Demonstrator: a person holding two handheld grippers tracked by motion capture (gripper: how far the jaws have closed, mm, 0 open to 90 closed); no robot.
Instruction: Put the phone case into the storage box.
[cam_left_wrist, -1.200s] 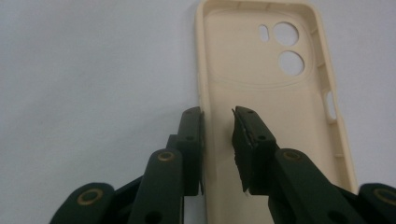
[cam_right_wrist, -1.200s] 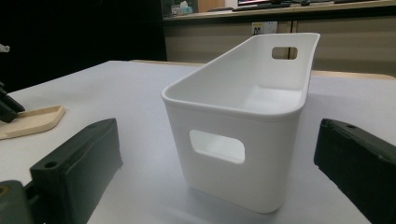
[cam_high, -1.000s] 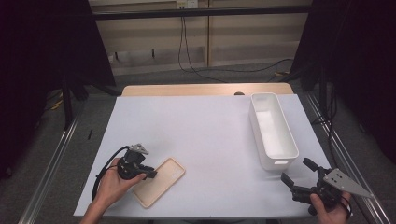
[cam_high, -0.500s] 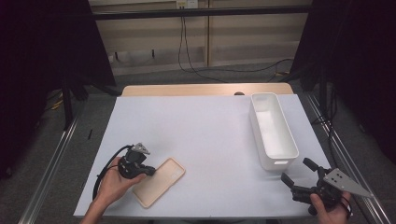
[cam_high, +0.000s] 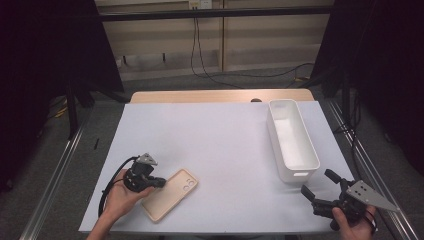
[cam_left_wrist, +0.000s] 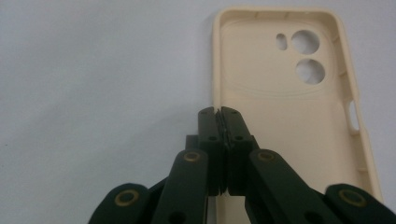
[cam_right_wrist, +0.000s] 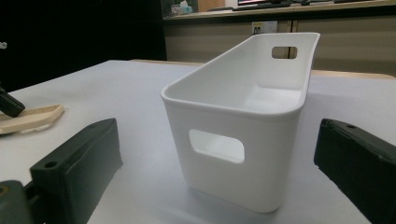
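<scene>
Cream phone case (cam_left_wrist: 285, 107), white bin (cam_right_wrist: 243, 130), white table (cam_high: 220, 135).

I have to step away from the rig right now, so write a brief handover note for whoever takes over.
Left gripper: jaws have just been closing and are now shut on the side wall of the phone case.
Right gripper: open, holding nothing, at the near right corner facing the white bin.
Phone case lies open side up at the near left of the white mat; the bin stands at the right.
Done: the case is gripped. Left: probably lifting it; it is not yet off the mat.
</scene>
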